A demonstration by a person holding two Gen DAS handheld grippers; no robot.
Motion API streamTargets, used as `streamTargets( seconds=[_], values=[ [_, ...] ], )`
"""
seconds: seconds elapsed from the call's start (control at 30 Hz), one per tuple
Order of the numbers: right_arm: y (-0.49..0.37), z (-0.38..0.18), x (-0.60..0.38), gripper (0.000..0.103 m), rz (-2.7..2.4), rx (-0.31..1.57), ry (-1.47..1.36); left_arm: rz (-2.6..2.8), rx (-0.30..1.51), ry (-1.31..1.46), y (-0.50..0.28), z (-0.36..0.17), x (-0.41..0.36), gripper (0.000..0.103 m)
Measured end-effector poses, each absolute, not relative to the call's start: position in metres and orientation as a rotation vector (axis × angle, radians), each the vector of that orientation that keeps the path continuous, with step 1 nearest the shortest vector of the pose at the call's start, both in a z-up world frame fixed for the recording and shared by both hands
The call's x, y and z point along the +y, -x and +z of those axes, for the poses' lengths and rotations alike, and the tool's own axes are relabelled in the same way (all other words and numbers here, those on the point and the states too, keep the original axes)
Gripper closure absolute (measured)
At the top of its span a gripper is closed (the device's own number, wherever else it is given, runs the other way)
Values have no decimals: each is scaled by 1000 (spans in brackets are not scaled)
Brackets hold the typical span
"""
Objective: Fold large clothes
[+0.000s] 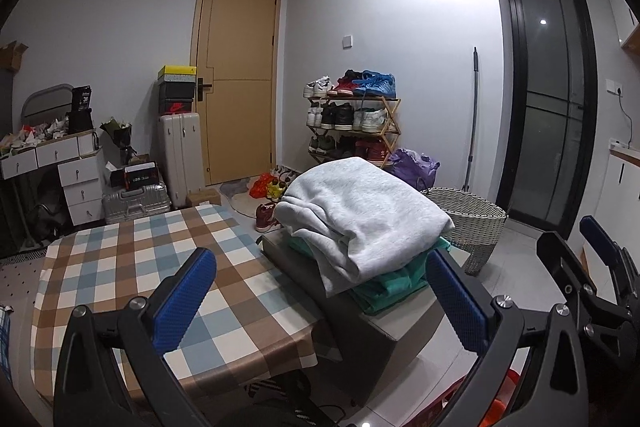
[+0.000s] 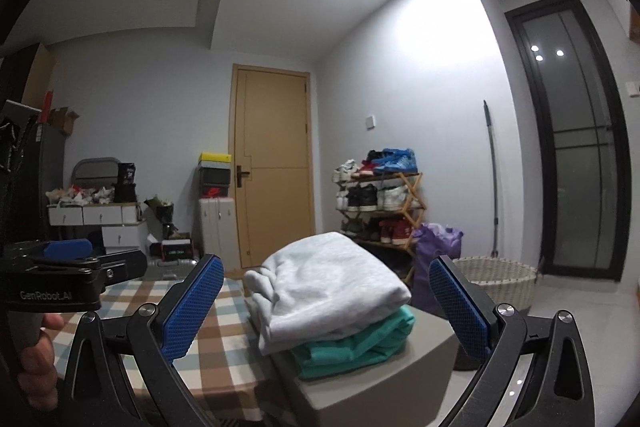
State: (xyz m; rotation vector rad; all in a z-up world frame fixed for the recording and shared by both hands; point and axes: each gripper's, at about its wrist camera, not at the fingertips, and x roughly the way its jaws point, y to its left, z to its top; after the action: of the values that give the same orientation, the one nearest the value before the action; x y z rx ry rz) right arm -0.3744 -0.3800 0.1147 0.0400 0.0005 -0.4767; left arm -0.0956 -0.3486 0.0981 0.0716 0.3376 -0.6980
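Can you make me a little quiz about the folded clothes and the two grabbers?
1. True or false: the grey folded garment lies on top of the teal folded garment.
2. Which thing stands on the floor behind the pile? A) a woven basket B) a fish tank C) a bicycle
3. Fill the gap: the left gripper and the right gripper both hold ____.

Key: 1 true. 2 A. 3 nothing; both are open, apart from the pile.
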Motion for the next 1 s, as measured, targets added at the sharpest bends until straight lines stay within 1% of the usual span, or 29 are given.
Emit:
streamTargets(
  seconds=[0.2,1.0],
  values=[
    [372,113,-377,0,-468,41,-41,-711,350,-84,103,90,-353,1],
    [379,115,-377,0,-474,27,-49,-718,370,-87,114,98,-350,1]
  ],
)
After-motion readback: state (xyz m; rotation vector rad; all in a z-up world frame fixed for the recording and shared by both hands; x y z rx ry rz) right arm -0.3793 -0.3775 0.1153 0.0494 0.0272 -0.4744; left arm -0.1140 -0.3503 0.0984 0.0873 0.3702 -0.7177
